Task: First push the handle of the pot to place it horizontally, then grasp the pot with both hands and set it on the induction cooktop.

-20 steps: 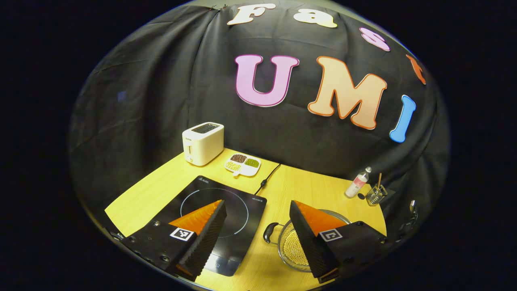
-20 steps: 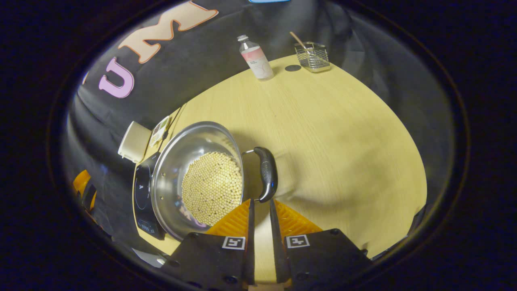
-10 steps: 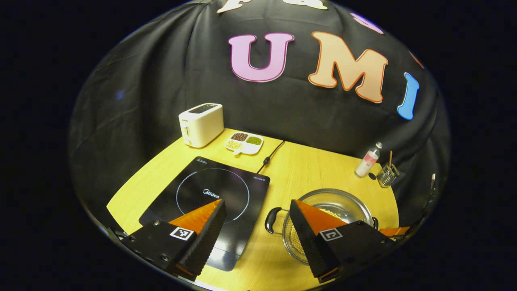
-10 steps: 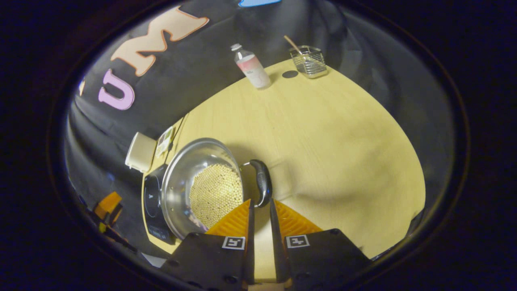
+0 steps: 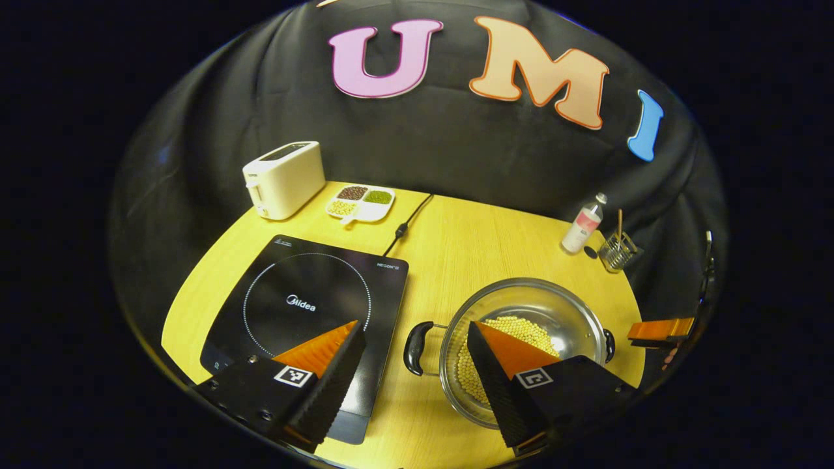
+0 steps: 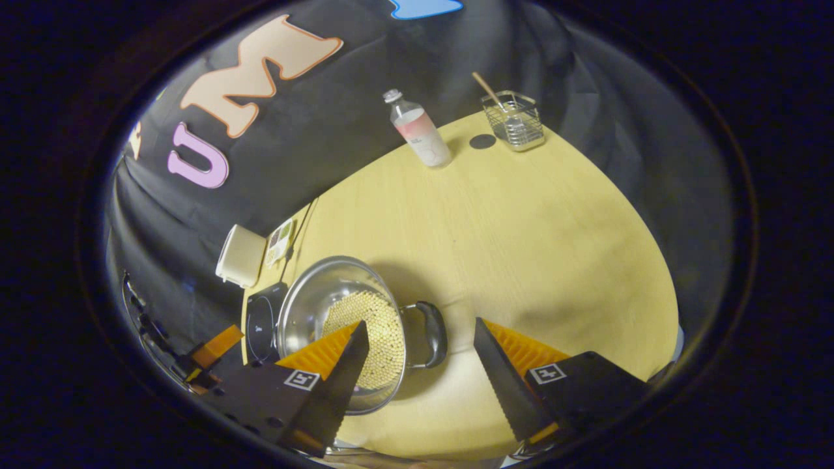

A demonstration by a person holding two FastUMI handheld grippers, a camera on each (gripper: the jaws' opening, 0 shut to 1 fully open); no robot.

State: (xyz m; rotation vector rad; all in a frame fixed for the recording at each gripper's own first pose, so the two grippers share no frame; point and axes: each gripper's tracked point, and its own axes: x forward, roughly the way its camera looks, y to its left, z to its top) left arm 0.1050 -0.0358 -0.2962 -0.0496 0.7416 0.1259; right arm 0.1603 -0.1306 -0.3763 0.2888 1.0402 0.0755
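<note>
Left hand-held gripper [image 5: 414, 342] spread wide, released, hovering above the bench [image 5: 469, 260] between induction cooktop [image 5: 306, 306] and pot [image 5: 521, 326], nothing between its fingers. Right hand-held gripper [image 6: 420, 339] likewise released, jaws apart, straddling the pot's near black handle [image 6: 435, 333] from above without touching it. Pot resting on the bench just beside the cooktop, not on it, full of pale beads [image 6: 368, 326], handles sticking out to either side. Far off along the cloth: toaster [image 5: 283, 179], divided dish [image 5: 361, 203], bottle [image 6: 420, 129], wire basket [image 6: 515, 120].
</note>
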